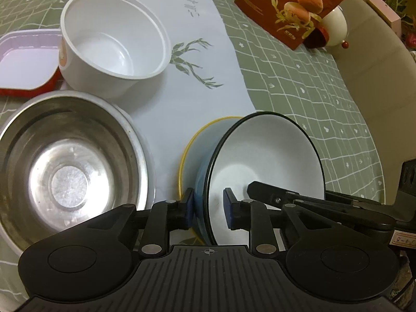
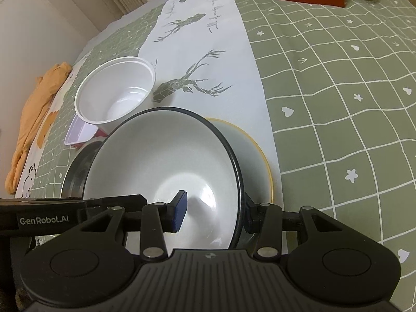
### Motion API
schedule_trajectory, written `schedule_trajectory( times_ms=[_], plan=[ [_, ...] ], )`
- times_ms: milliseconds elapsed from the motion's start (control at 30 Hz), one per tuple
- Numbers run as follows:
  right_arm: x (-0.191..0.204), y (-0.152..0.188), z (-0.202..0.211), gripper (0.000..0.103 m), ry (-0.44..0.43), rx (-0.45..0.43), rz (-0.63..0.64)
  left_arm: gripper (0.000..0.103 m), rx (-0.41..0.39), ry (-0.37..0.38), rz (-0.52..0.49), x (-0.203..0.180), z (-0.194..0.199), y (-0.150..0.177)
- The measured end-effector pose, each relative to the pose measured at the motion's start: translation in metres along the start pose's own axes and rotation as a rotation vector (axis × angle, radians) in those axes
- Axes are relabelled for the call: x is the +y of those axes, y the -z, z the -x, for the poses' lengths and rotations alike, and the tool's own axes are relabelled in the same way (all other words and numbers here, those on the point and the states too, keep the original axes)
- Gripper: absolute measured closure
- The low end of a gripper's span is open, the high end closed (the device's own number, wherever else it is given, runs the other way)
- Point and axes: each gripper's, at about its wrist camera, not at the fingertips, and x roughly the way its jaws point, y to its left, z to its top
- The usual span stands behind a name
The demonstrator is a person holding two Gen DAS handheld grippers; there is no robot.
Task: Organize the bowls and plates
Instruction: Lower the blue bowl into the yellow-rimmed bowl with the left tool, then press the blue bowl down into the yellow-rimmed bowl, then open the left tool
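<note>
Blue bowl sits tilted inside the yellow-rimmed bowl, its wall between the jaws of both grippers. Left gripper: pads straddle the near rim, not visibly clamped. Right gripper: likewise astride the opposite rim, gap visible at the inner pad. Judged glazed ceramic: stiff, heavy, slippery, chip-prone. Grip the rim squarely, deep on the pads.

- steel bowl: brushed metal, dull sheen
- white tub: smooth plastic
- blue bowl: glossy glaze
- tablecloth: matt cloth
</note>
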Motion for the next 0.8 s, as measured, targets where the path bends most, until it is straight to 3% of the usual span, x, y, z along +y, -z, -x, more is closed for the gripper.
schedule_trajectory(
  times_ms=[400,567,800],
  plan=[
    [-0.002,-0.002,0.004,0.060,-0.006,-0.011,-0.020,0.078,-0.013,-0.009,0.013,0.003,0.002,-0.007],
    [0.004,-0.001,0.012,0.059,0.048,-0.046,0.025,0.080,-0.027,-0.040,-0.001,0.001,0.002,-0.008],
    [-0.003,-0.003,0.015,0.059,0.025,-0.042,0.011,0.080,-0.048,-0.049,-0.009,0.003,0.007,-0.011]
  ],
)
